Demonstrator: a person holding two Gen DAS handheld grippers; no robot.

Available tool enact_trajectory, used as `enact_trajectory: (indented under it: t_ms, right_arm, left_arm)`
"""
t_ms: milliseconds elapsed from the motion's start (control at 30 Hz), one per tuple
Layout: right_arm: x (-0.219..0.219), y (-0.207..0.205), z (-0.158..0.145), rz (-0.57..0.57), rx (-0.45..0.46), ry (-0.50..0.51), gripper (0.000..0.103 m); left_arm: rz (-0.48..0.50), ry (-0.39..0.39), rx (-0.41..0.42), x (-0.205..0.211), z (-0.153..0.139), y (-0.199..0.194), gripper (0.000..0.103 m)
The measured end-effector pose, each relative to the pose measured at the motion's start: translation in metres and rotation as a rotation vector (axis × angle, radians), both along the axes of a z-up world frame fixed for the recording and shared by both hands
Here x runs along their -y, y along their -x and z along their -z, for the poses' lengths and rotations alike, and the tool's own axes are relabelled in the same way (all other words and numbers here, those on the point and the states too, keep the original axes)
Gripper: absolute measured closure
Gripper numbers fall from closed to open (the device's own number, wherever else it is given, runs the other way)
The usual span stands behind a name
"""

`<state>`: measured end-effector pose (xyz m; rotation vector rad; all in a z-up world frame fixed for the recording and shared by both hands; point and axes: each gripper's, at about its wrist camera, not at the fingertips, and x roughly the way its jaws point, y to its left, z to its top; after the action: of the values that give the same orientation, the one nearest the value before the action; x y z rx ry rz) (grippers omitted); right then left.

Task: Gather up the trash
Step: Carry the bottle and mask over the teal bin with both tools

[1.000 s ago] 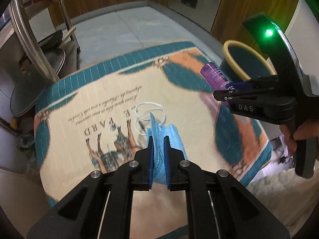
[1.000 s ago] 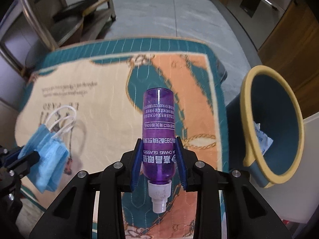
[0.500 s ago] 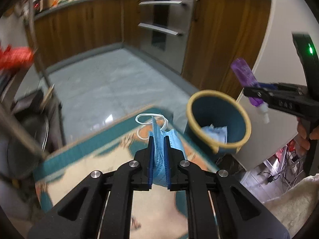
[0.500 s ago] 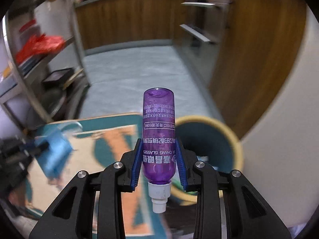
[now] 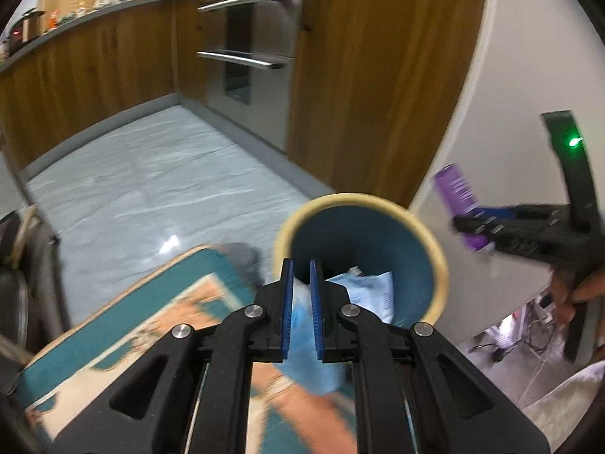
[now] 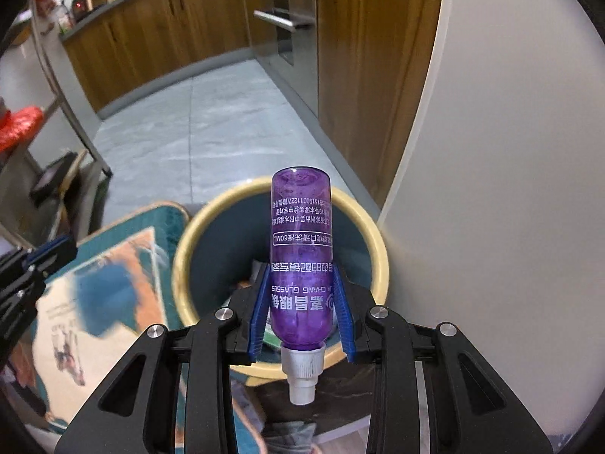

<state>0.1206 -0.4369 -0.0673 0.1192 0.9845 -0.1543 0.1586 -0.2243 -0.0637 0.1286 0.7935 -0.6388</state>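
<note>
- Now the step in hand looks like delivery: both pieces of trash are gripped and carried up to the bin (image 5: 363, 249), nothing yet let go.
- The left gripper (image 5: 301, 302) is clamped on a blue face mask (image 5: 302, 344); the soft pleated fabric is pinched between the blue pads and sags below them, blurred.
- The bin's mouth sits just ahead of and below the left fingertips, slightly to their right, with crumpled white-blue paper (image 5: 368, 291) already inside.
- The right gripper (image 6: 302, 302) grips a purple bottle (image 6: 300, 257) around its lower body, white nozzle (image 6: 302, 374) pointing back toward the camera, rounded base forward.
- From the right wrist view the bin lies directly under and beyond the bottle.
- Next, I judge, each claw needs to hang squarely over the opening, then spread its jaws; the mask may cling to the ribbed pads, so a wide release would help.
- Materials: the bottle is translucent hard plastic with white print, a smooth cylinder; the bin is a round tapering tub, dark teal inside with a pale yellow rim.
- A quilted teal-and-orange cloth (image 5: 159, 325) lies below and left of the left gripper.
</note>
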Motion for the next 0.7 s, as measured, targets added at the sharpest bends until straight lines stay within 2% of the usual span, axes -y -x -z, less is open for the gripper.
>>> enact_trajectory:
  t_ms: [67,200,367,467,500,533,700]
  right_arm:
    - [0.002,-0.005,0.013,-0.005,-0.040,-0.015,0.070]
    - [-0.002,-0.010,0.028,-0.007,-0.085,-0.006,0.070]
    - [0.000,-0.014,0.040,-0.010,-0.113,0.020,0.070]
    - [0.002,-0.016,0.041,-0.012,-0.116,0.015,0.070]
    - [0.003,-0.015,0.042,-0.011,-0.114,0.015,0.070]
    - [0.002,-0.016,0.042,-0.012,-0.113,0.012,0.070]
    - [-0.006,-0.015,0.036,-0.029,-0.102,0.003,0.070]
  left_arm:
    - [0.028,0.038,-0.010,0.021,0.007,0.000,0.094]
    - [0.068,0.054,-0.027,0.050,0.020,-0.002,0.094]
    - [0.055,0.029,-0.065,0.045,0.037,-0.011,0.094]
    - [-0.002,0.004,-0.117,0.020,0.048,-0.022,0.079]
    - [-0.020,-0.014,-0.125,0.013,0.051,-0.023,0.070]
    - [-0.035,-0.035,-0.135,0.007,0.057,-0.025,0.066]
    - [-0.064,-0.117,-0.224,-0.010,0.091,-0.024,0.057]
